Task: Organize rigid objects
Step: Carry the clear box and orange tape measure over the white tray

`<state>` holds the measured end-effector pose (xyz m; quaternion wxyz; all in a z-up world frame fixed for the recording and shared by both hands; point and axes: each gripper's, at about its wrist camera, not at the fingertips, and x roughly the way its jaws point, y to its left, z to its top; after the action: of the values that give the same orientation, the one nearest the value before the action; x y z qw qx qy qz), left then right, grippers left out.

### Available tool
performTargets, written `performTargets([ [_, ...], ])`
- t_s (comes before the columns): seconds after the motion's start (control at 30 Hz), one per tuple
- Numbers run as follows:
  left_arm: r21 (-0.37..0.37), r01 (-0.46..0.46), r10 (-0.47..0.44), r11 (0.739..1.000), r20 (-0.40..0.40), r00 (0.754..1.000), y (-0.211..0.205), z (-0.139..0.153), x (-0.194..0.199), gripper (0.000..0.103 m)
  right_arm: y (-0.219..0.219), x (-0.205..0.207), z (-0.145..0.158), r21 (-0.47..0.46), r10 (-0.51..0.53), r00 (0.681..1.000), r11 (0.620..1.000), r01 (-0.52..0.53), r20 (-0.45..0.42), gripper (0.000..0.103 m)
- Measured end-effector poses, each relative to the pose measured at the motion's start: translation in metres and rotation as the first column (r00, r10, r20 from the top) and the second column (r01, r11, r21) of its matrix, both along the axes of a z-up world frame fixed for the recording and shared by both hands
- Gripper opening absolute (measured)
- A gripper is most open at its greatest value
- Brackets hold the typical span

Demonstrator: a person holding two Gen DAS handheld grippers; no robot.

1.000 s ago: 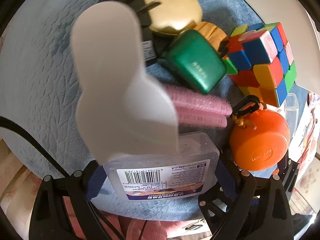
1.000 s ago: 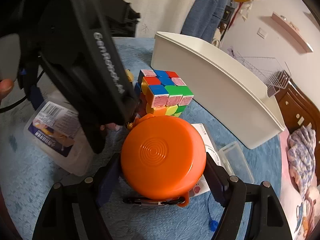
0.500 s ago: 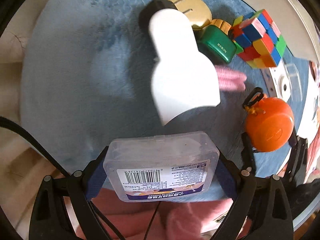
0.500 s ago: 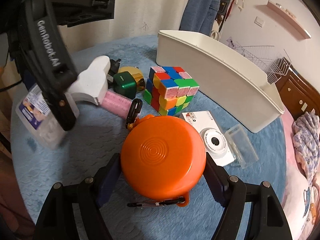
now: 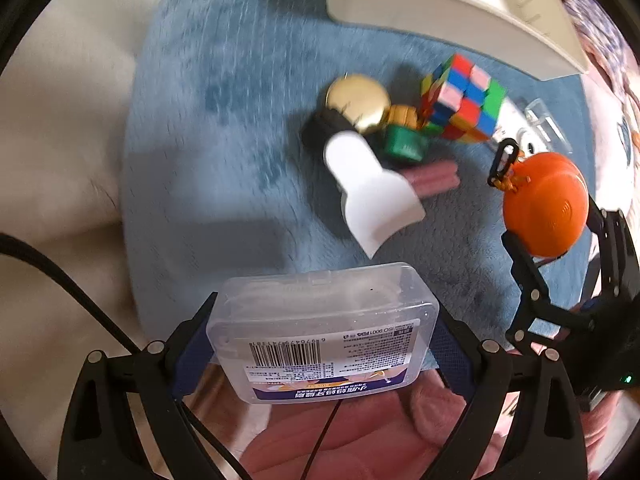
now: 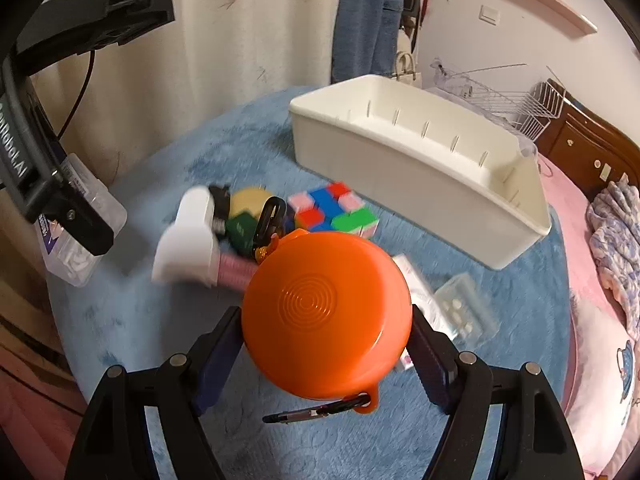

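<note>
White bin (image 6: pixel 420 168) sits at the far side of the blue table (image 6: pixel 168 320), and what shows of its inside is bare, so nothing looks sorted yet. Two things are in hand, both up off the table. The left claw (image 5: pixel 324 334) is clamped on a clear plastic box (image 5: pixel 324 328) with a barcode label, pads pressing its short ends, pointing almost straight down. The right claw (image 6: pixel 326 330) is clamped on an orange round case (image 6: pixel 326 312), pads on its sides, a black clip (image 6: pixel 269 216) on one end and a second clip hanging below it.

Left on the table, bunched together near the bin: a colour cube (image 6: pixel 334 212), a gold round tin (image 5: pixel 358 98), a green case (image 5: pixel 402 144), a small wooden-looking piece (image 5: pixel 402 116), a pink bar (image 5: pixel 434 174), and a white flat scoop-like piece (image 5: pixel 370 192) lying over a black thing I can't identify. Just beside the orange case, toward the bin's near end: a white flat gadget (image 5: pixel 520 136), mostly hidden, and a small clear case (image 6: pixel 466 312) with white bits inside.

Judgement: early stage. First two pickups look done, neither is dropped in the bin yet, and roughly eight or nine items are still to go. Likely next is carrying both across to the bin and letting go.
</note>
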<state>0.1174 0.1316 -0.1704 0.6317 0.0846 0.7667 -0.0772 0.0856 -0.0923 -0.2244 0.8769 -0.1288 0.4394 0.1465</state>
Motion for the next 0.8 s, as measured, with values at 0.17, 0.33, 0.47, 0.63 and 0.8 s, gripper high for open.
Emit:
performTargets([
  [0.17,-0.012,0.087,-0.086,0.996,0.049,0.995,-0.015,0.027,0.031,0.095,0.004,0.019,0.022,0.015,-0.014,1.0,1.0,0.014,0.002,0.079],
  [0.33,-0.031,0.169,-0.165,0.985,0.094,0.982,-0.038,0.051,0.064,0.095,0.01,0.041,0.043,0.018,-0.032,0.999,0.999,0.032,0.017,0.079],
  [0.47,-0.044,0.233,-0.224,0.972,0.152,0.963,-0.054,0.062,0.085,0.095,0.011,0.057,0.056,0.032,-0.061,0.998,0.998,0.061,0.026,0.079],
  [0.63,-0.059,0.272,-0.253,0.961,0.217,0.943,-0.07,0.07,0.108,0.095,0.005,0.074,0.064,0.081,-0.119,0.992,0.99,0.116,0.039,0.079],
  [0.8,-0.065,0.284,-0.258,0.957,0.268,0.928,-0.088,0.069,0.125,0.095,-0.01,0.094,0.062,0.114,-0.17,0.984,0.98,0.164,0.048,0.079],
])
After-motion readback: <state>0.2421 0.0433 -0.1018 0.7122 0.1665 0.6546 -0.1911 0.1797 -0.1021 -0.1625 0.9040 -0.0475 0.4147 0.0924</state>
